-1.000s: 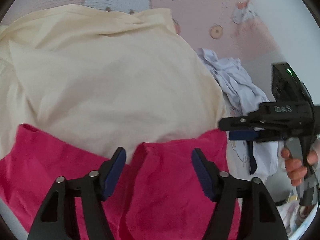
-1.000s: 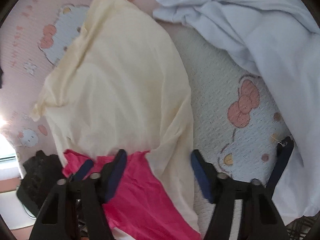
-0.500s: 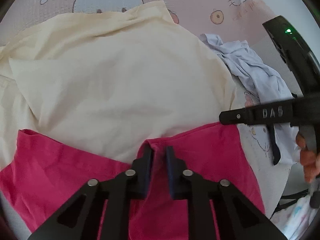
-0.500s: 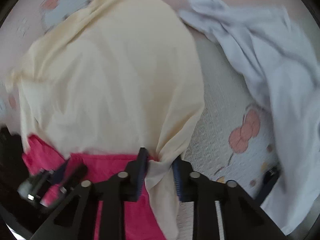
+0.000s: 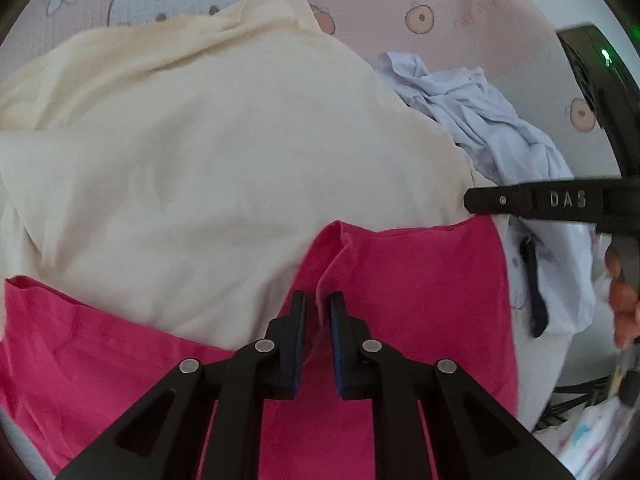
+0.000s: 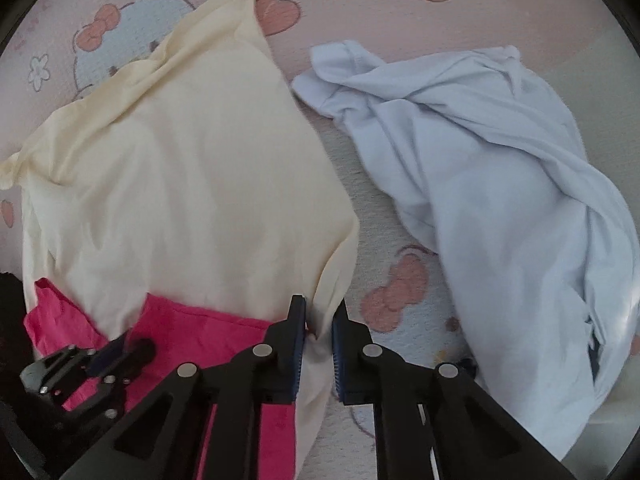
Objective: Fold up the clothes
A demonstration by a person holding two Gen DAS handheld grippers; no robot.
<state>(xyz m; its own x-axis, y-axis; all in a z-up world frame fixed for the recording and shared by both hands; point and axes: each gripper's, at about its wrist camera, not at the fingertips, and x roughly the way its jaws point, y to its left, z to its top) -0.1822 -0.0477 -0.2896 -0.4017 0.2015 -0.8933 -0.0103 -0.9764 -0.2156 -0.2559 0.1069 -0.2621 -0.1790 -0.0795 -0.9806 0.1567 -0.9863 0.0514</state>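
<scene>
I count three garments on the pink cartoon-print sheet (image 6: 360, 12): one cream shirt (image 6: 192, 184), one magenta garment (image 5: 420, 280), one pale blue shirt (image 6: 500, 184); two grippers, one in each of my hands; taking the cream shirt as my landmark, it lies spread in the middle of the sheet, the magenta garment pokes out from under its near edge, and the pale blue shirt sits crumpled just beside its right edge, apart from it with a strip of sheet between; my left gripper (image 5: 318, 304) is clenched almost fully, its blue pads (image 5: 298, 328) pinching a raised fold of the magenta garment right below the cream shirt's near hem; my right gripper (image 6: 320, 312) is closing, nearly together, with the cream shirt's near right corner bunched between its pads; from the left wrist view I see the right gripper's black body at the cream shirt's right edge, with fingers (image 5: 620, 300) wrapped on its handle; from the right wrist view the left gripper shows on the magenta cloth at the lower left
</scene>
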